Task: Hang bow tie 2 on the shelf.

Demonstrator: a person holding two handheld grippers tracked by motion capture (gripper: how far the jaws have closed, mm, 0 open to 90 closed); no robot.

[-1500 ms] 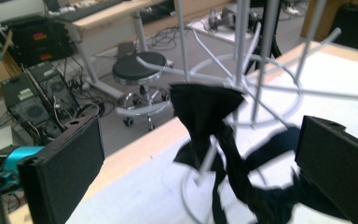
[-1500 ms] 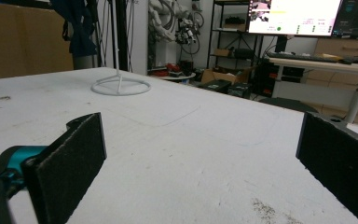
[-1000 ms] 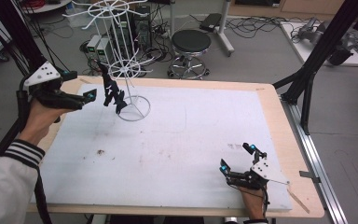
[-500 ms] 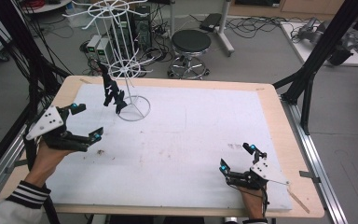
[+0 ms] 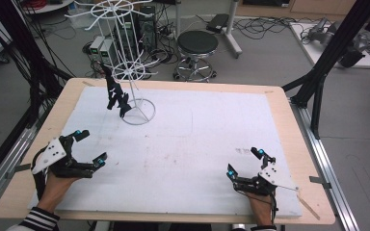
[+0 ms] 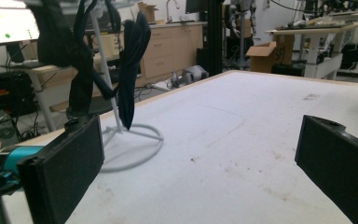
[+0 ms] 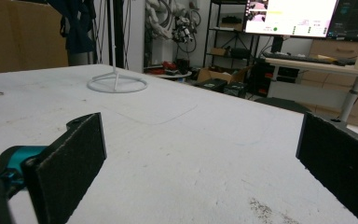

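Socks [image 5: 116, 97], dark, hang from the lower ring of the white wire rack [image 5: 131, 72] at the table's far left corner, clear of the white board [image 5: 197, 139] so they drape freely. Left gripper [image 5: 90, 147] rests near the front left edge, jaws spread wide and empty, aimed toward the rack, well apart from it. Right gripper [image 5: 245, 162] sits at front right, jaws likewise spread, holding nothing. Judgement: both parked at rest, hanging appears done.

White-covered table [image 5: 183, 144], wire rack [image 5: 125, 62] on it
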